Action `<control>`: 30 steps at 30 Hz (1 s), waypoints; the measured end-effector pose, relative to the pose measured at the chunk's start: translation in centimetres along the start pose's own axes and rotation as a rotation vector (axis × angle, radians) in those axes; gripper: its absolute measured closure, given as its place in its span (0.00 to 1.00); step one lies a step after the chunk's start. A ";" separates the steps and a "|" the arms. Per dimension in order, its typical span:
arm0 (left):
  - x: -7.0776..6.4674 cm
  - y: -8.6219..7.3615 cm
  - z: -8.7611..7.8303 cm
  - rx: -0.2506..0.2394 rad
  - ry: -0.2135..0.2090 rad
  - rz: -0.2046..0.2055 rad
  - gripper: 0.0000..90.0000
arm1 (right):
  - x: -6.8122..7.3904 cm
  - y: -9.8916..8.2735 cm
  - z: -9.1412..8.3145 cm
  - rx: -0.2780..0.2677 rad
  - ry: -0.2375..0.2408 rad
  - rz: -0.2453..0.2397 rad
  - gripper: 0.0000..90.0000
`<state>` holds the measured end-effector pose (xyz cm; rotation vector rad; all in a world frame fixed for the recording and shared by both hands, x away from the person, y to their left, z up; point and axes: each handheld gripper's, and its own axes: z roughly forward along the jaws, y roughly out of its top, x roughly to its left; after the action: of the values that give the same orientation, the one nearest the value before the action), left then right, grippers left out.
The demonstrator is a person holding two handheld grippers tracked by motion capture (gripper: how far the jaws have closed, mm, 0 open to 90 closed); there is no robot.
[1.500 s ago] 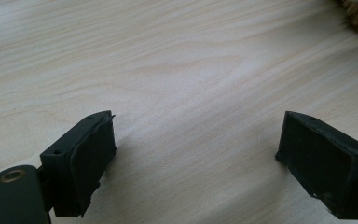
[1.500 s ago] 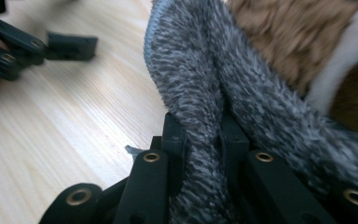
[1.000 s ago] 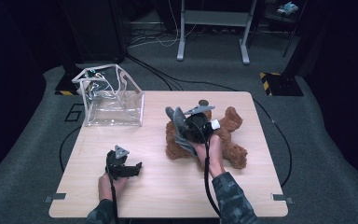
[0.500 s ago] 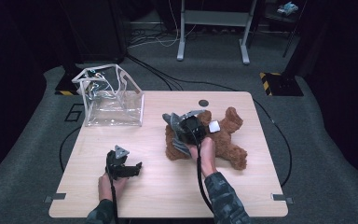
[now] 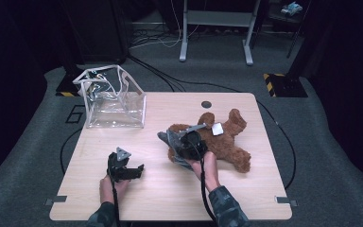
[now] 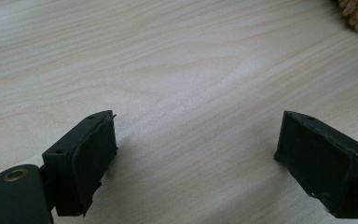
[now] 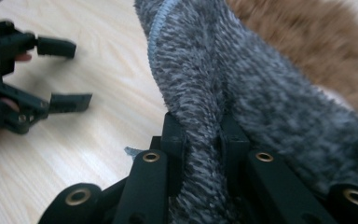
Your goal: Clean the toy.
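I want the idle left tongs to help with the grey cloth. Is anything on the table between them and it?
Nothing visible: bare table lies between the open left tongs and the grey cloth pinched in the right tongs.

Black grippers (image 5: 137, 169), camouflage sleeves (image 5: 224, 208)

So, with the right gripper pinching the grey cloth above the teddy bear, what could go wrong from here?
1. The right gripper pinches only a narrow fold of the grey cloth, so the fold may slip out if it is pulled.
2. The cloth lies against the teddy bear, so pulling could drag or turn the bear.
3. The left gripper is open and apart from the bear, so nothing holds the bear in place.
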<state>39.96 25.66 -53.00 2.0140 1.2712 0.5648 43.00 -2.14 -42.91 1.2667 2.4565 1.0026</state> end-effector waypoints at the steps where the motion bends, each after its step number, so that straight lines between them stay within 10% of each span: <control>1: 0.0 0.0 0.0 -0.001 0.000 0.001 0.13 | 0.1 -0.3 0.2 0.005 0.005 0.002 0.85; 11: 0.0 0.0 0.0 -0.001 0.000 0.000 0.13 | 0.3 -2.6 1.7 0.096 0.058 0.025 0.85; 17: 0.0 0.0 0.0 -0.001 0.000 0.000 0.13 | -0.6 -1.1 -2.0 -0.017 0.080 0.023 0.85; 25: 0.0 0.0 0.1 -0.008 -0.003 0.003 0.14 | -2.2 4.2 -6.7 -0.195 -0.103 -0.010 0.85; 30: 0.0 0.0 0.0 -0.004 -0.006 0.017 0.15 | -3.1 5.9 -4.5 -0.113 -0.243 -0.040 0.85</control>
<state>39.99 25.66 -53.00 2.0236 1.2500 0.5683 46.63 -4.39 -36.06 1.2194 2.2018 0.9047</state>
